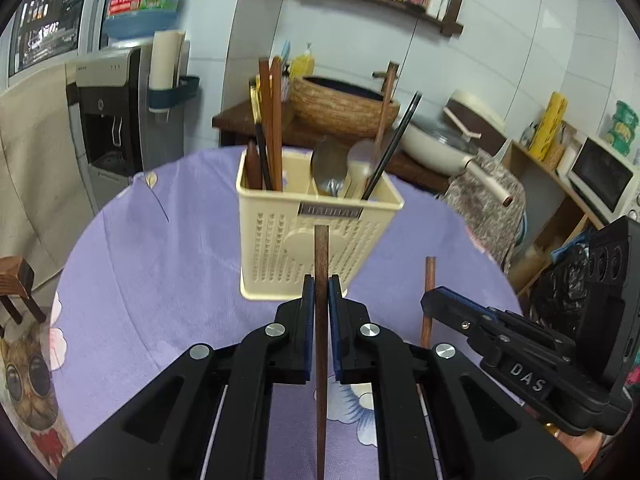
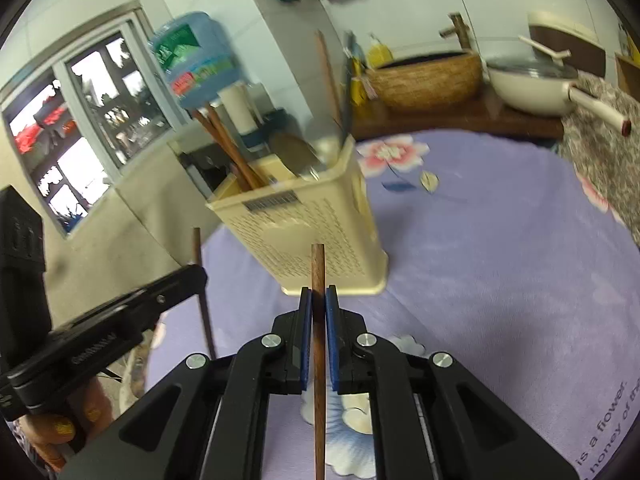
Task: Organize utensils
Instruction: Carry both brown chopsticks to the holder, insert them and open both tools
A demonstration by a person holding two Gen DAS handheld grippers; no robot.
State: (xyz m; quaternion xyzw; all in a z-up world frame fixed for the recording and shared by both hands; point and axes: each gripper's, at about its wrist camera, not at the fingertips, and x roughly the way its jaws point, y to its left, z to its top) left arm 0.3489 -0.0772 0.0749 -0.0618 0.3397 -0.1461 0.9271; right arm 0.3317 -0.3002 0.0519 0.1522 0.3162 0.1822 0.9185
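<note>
A cream perforated utensil holder point(image 1: 316, 240) point(image 2: 312, 232) stands on the purple tablecloth, with wooden chopsticks point(image 1: 270, 120), spoons point(image 1: 330, 164) and a black chopstick point(image 1: 394, 148) upright in it. My left gripper point(image 1: 321, 290) is shut on a brown wooden chopstick point(image 1: 321, 248), held upright in front of the holder. In the right wrist view my right gripper point(image 2: 319, 300) is shut on a second brown chopstick point(image 2: 318, 264), also upright before the holder. Each gripper appears in the other's view: the right gripper point(image 1: 430, 296) with its stick, the left gripper point(image 2: 200, 276) with its stick.
A woven basket point(image 1: 344, 108), a lidded pan point(image 1: 440, 144) and a water dispenser point(image 1: 112, 120) stand behind the round table point(image 1: 160, 260). A shelf with a microwave point(image 1: 604, 180) is at the right. A hand point(image 2: 52, 432) grips the left tool's handle.
</note>
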